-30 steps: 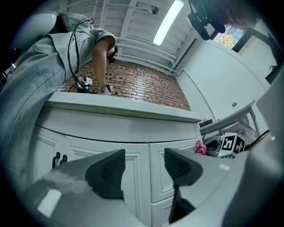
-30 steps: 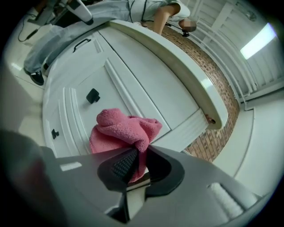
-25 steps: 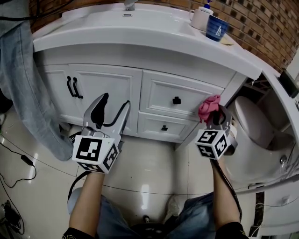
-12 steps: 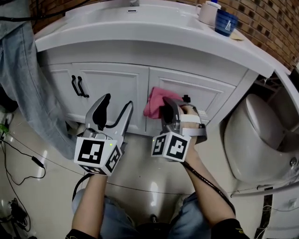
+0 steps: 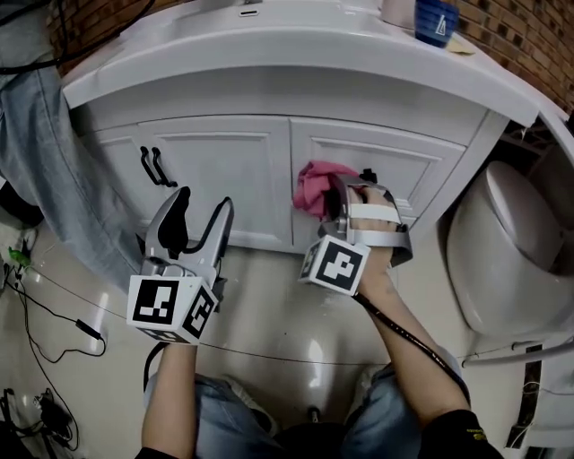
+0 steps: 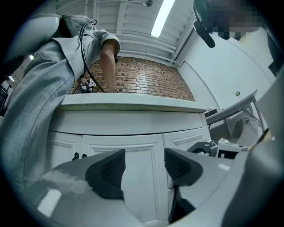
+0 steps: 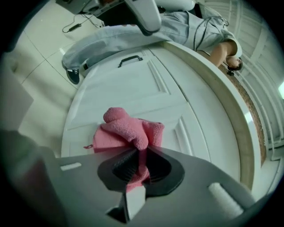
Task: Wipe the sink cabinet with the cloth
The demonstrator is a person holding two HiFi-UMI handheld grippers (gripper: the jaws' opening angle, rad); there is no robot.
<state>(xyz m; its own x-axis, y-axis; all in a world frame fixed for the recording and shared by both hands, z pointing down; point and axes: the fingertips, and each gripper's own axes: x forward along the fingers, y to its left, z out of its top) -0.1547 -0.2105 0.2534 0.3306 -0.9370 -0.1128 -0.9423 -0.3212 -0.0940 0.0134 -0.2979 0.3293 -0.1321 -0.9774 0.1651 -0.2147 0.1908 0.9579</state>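
Observation:
A pink cloth (image 5: 318, 186) is pinched in my right gripper (image 5: 341, 199), which is shut on it and presses it against the upper drawer front of the white sink cabinet (image 5: 224, 170). In the right gripper view the pink cloth (image 7: 128, 133) bunches out beyond the jaws onto the white panel. My left gripper (image 5: 193, 220) hangs open and empty below the cabinet door, left of the right one. In the left gripper view my left gripper (image 6: 143, 166) faces the door panel (image 6: 128, 155) with nothing between its pads.
Black door handles (image 5: 152, 166) sit left of the cloth. A grey garment (image 5: 49, 152) hangs at the cabinet's left. A toilet (image 5: 507, 242) stands to the right. A blue cup (image 5: 435, 20) rests on the countertop. Cables (image 5: 54, 309) lie on the tiled floor.
My right gripper carried the cloth from the cabinet's right end leftward onto the upper drawer front, then shifted slightly right. My left gripper dropped a little lower.

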